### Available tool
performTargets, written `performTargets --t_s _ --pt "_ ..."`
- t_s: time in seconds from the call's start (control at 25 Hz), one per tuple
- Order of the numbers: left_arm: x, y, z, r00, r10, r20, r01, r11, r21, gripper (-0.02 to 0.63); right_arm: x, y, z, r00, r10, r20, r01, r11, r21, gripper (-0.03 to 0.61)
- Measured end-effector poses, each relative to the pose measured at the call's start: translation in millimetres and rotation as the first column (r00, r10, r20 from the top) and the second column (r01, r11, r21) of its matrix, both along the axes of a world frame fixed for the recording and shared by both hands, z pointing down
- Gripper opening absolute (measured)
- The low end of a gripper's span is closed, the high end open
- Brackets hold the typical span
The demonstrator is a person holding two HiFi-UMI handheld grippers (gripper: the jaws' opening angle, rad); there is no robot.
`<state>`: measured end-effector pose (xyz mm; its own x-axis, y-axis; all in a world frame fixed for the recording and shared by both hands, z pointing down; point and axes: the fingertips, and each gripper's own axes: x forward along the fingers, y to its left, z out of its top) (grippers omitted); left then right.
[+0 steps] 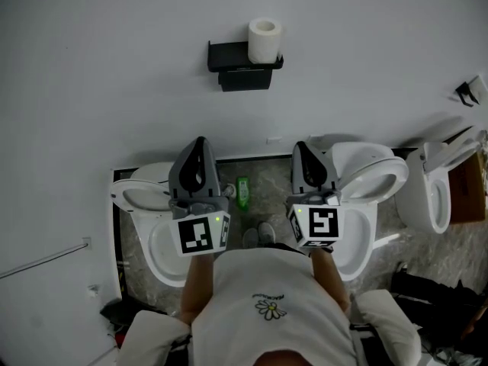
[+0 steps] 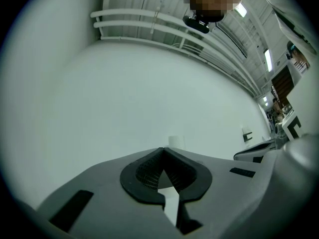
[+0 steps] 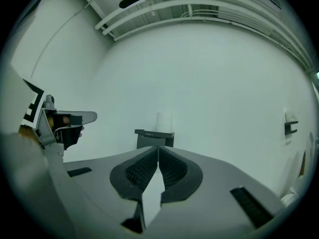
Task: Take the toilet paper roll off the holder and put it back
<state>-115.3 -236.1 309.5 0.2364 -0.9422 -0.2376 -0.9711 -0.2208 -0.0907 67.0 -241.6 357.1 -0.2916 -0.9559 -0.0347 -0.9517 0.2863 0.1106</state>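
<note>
White wall (image 1: pixel 114 67); toilets (image 1: pixel 381 175) (three) on marbled floor (image 1: pixel 268 180).

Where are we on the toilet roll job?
Done: nothing that shows. The toilet paper roll stands upright on the black holder on the wall. In hand: nothing. The left gripper and right gripper are low by the person's body, jaws together and empty, well short of the wall. Left, if this is the start: reach, grip, lift off, put back.
</note>
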Motion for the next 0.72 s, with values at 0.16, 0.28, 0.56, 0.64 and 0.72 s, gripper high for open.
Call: performTargets --t_s 0.16,0.28,0.56,0.64,0.72 --pt "-2 -6 -6 1.0 -0.01 0.008 0.01 1.0 0.01 0.017 7 -19 -35 0.997 -0.024 0.076 0.019 0.998 0.056 0.019" --pt "-8 -10 -8 1.0 -0.026 0.001 0.026 1.0 0.012 0.017 3 -42 -78 0.993 -0.075 0.089 0.064 0.99 0.125 0.126" --pt "-15 -20 0 0.999 -0.049 -0.014 0.049 0.999 -0.014 0.017 -23 -115 -127 0.983 -0.152 0.1 0.136 0.979 0.149 0.307" --pt "-16 -23 2 0.998 -0.055 -0.018 0.054 0.998 -0.02 0.017 -30 -140 -125 0.984 -0.149 0.102 0.138 0.984 0.11 0.32" --pt "-19 -24 4 0.998 -0.062 -0.023 0.061 0.998 -0.026 0.018 -34 -163 -120 0.985 -0.14 0.105 0.133 0.989 0.071 0.331"
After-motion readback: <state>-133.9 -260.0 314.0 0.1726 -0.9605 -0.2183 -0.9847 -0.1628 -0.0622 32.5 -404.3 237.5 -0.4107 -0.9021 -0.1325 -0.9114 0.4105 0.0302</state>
